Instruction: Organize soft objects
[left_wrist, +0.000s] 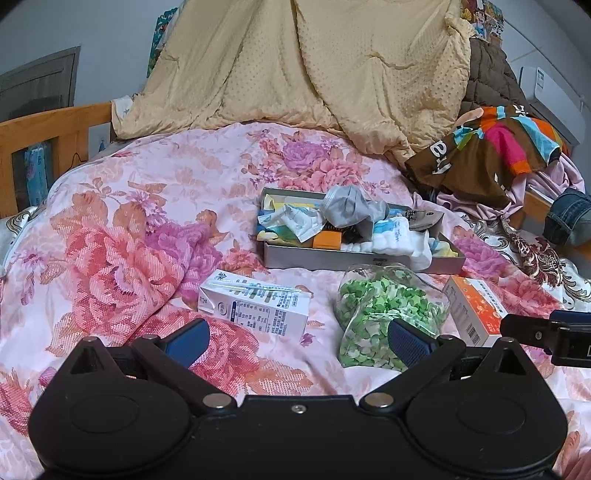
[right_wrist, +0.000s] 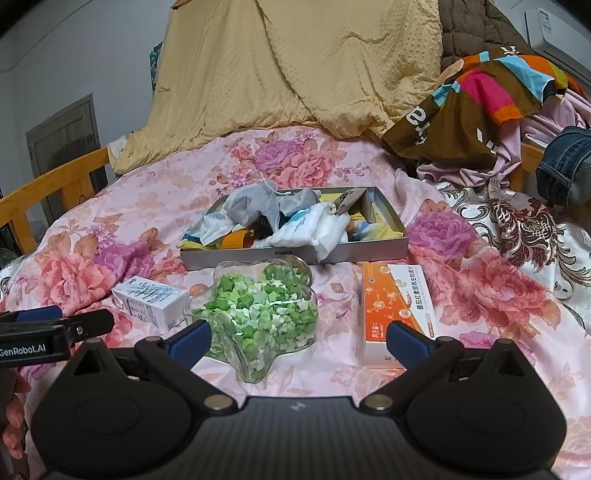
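floral bedspread (left_wrist: 110, 229): soft items are seen piled in the tray (right_wrist: 369, 254); both grippers' jaws are held wide, empty

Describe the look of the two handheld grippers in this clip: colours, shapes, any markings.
Both are matte black, with two rounded lobes at the base and hinged link arms on silver pivot pins. The left gripper and right gripper carry blue textured finger pads. White "GenRobot.AI" lettering marks the left gripper's side in the right wrist view.
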